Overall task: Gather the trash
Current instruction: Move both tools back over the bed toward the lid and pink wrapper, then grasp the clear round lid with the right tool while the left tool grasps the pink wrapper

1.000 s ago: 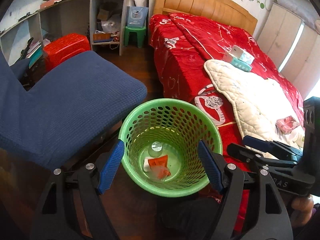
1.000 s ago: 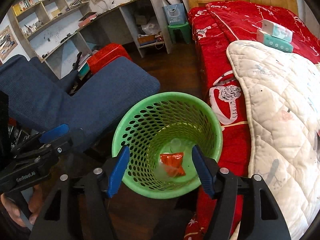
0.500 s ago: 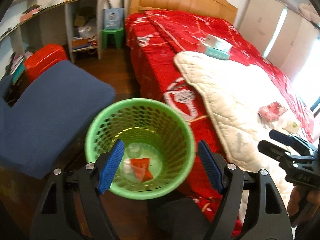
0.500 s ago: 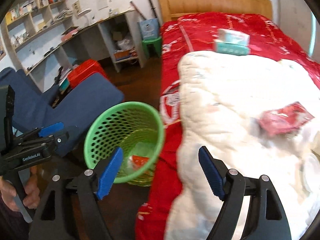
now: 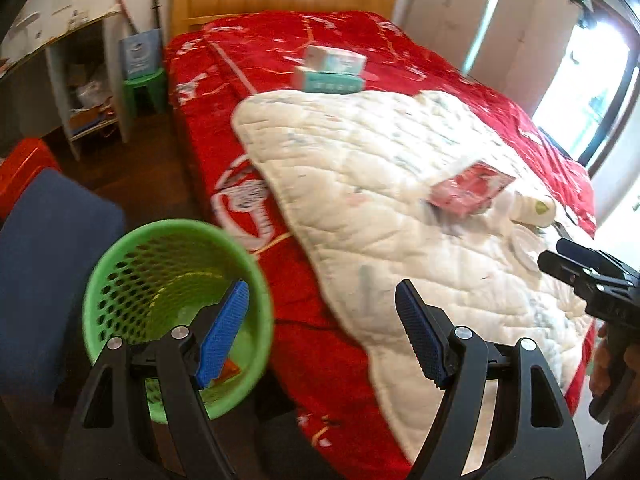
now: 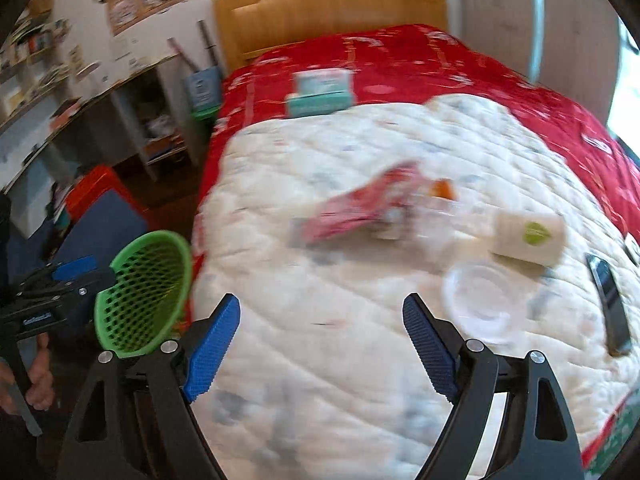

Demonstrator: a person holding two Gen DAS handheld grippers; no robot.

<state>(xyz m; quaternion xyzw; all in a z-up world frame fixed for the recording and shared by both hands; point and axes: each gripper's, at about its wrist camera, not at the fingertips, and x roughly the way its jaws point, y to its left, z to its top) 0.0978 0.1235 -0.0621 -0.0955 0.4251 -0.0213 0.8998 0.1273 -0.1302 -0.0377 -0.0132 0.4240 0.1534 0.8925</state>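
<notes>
1. right gripper (image 6: pixel 320 344) hangs over the white quilt (image 6: pixel 360 280); its jaws have just been opening and stand wide apart, nothing between them.
2. left gripper (image 5: pixel 320 332) is spread too, empty, above the bed's red edge beside the green basket (image 5: pixel 120 264).
3. red wrapper (image 6: pixel 356 208), blurred, lies on the quilt ahead of the right gripper, near a white roll (image 6: pixel 528 236) and a clear lid (image 6: pixel 476 296).
4. an orange scrap (image 5: pixel 230 370) lies in the basket.

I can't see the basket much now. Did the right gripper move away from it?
Yes. The right gripper, jaws just opened wider and empty, swung from above the green basket over the white quilt.
</notes>
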